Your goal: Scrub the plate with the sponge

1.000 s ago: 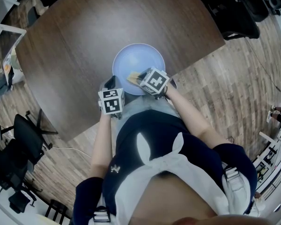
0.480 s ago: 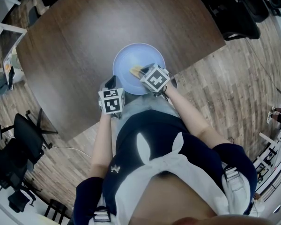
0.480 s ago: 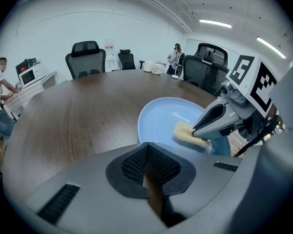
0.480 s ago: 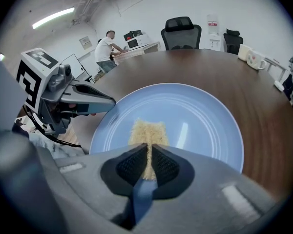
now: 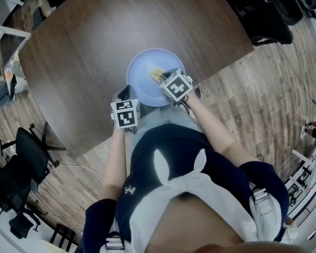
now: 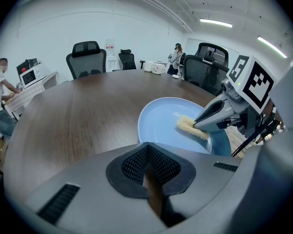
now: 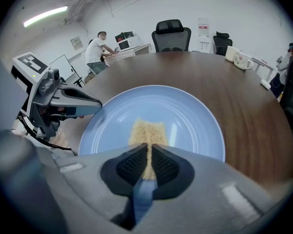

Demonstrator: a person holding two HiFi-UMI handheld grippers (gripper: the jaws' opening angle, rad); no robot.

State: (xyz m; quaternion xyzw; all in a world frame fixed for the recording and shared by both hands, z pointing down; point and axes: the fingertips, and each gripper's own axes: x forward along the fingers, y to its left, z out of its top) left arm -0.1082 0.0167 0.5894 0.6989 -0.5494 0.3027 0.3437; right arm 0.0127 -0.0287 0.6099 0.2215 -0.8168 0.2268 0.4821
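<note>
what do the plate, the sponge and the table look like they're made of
The plate is probably glazed ceramic, possibly melamine: pale blue, smooth, with a glossy light streak. The sponge looks like coarse yellowish fibre or foam, with a rough, matte, fuzzy surface. The table is dark wood or a wood-look laminate: grain lines show under a soft sheen.

I can read no words, brands or numbers anywhere here. The black-and-white square marker cube on my left [image 5: 125,113] and its twin on my right [image 5: 176,87] carry coded patterns only. The small framed notice on the white wall [image 7: 76,43] is too tiny to read.
</note>
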